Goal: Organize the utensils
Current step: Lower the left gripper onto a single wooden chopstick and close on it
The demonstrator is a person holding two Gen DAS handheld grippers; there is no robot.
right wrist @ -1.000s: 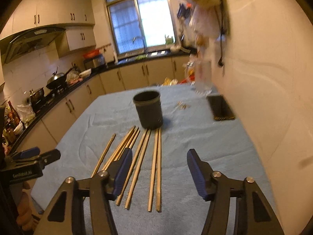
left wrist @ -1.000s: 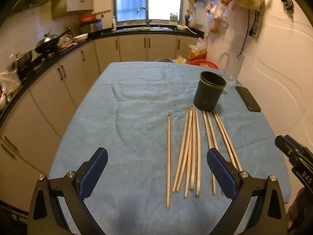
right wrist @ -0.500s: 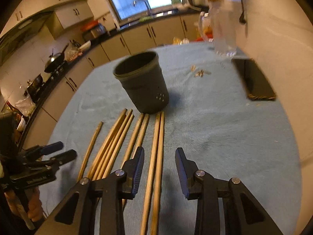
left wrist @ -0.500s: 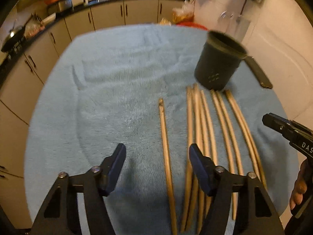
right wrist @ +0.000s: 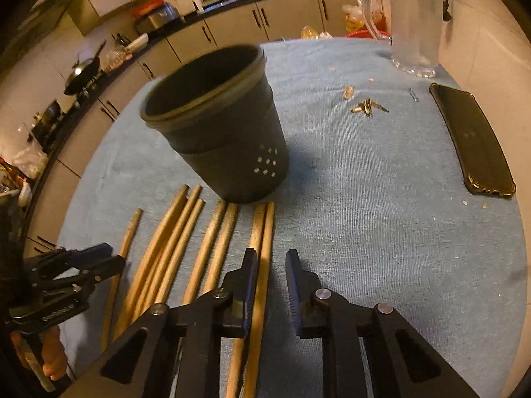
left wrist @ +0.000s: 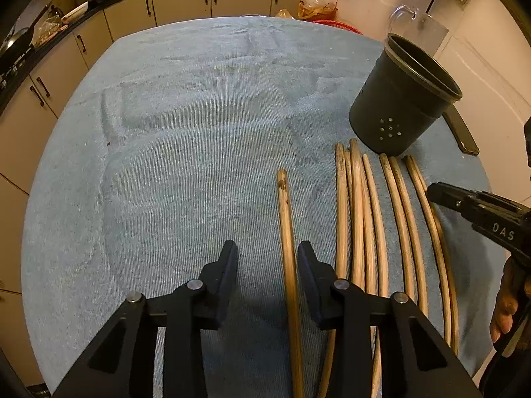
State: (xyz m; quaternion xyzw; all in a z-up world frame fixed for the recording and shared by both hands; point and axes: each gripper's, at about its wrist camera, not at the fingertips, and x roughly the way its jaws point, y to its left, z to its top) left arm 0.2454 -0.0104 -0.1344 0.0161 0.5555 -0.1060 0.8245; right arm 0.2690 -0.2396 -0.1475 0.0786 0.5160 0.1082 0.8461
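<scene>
My left tool (left wrist: 268,258) points steeply down at the bench (left wrist: 186,126), which is covered in a blue towel. Its jaws are closing, and the lone chopstick (left wrist: 288,248) runs up between them, close by the right finger (left wrist: 308,265), with a clear gap still on its left side; the pads are not pressing on it. This stick lies apart from the others, toward the left edge of the bench.

My right tool (right wrist: 271,265) is closing as well. The outermost stick of the right-hand pair (right wrist: 265,248) lies in the gap, hard against the left finger (right wrist: 249,275); I cannot tell whether that pad touches it, and the right pad stands off it.

The remaining chopsticks (left wrist: 365,225) lie side by side between the two tools, their far ends just short of the dark holder (right wrist: 219,126), which stands upright and looks empty. Beyond it, toward the far right corner, stand a clear glass jug (right wrist: 415,26), a few small screws (right wrist: 366,107) and a black phone (right wrist: 471,139) along the right edge.
</scene>
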